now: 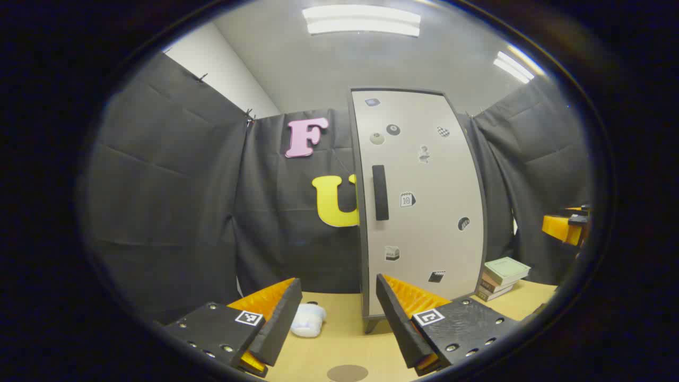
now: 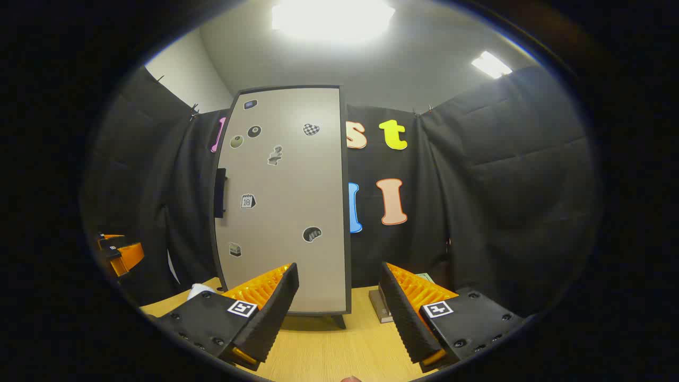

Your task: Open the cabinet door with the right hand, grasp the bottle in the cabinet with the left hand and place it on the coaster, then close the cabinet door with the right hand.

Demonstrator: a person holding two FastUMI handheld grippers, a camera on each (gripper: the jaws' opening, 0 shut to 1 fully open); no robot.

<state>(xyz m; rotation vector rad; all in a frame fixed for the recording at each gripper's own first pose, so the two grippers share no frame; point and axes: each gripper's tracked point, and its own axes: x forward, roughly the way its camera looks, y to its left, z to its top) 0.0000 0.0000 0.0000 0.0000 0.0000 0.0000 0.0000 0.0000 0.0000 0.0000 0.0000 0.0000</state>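
Cabinet door (image 1: 419,201): shut, centre frame, dark handle (image 1: 380,192) on its left edge.
Coaster (image 1: 347,373): brown disc, bottom centre of left gripper view.
Books (image 1: 501,277): stacked lower right there.
Left gripper (image 1: 335,318): fingers apart, holding nothing.
Right gripper (image 2: 335,313): fingers apart too, facing the door.

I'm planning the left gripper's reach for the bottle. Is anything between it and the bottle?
Yes: the cabinet door is closed, standing between the open left gripper and whatever is inside. Its black handle is untouched; the right gripper must open it first.
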